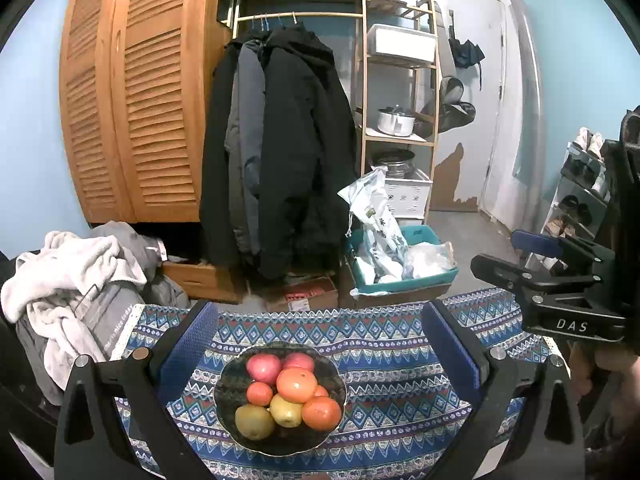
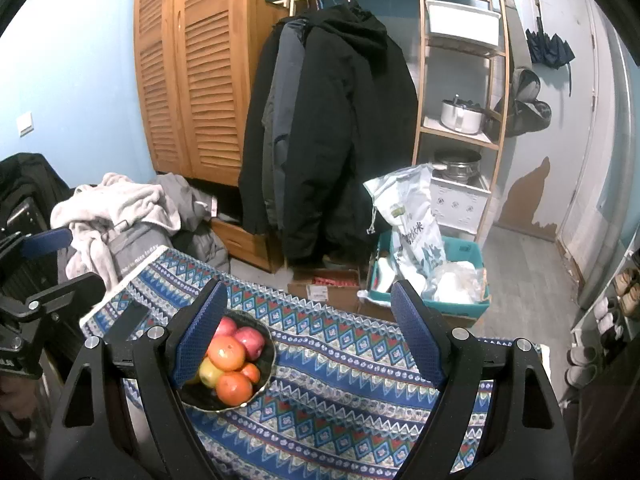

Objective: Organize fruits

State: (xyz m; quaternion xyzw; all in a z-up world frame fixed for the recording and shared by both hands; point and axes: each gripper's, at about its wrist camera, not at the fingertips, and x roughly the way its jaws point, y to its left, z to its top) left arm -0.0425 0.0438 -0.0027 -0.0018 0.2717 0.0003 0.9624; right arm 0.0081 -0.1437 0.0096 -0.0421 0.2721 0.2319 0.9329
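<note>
One dark round bowl on the blue patterned-cloth tabletop holds 2 red apples, 4 orange citrus, 2 yellow-green fruits (some partly hidden); left tool and right tool, marked "DAS", both wide apart, empty.

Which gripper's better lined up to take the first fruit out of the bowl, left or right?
Left, probably. In its own view the bowl sits centred between the open left gripper. The right gripper is open too, but the bowl lies off behind its left finger, so it would need to shift sideways first.
</note>
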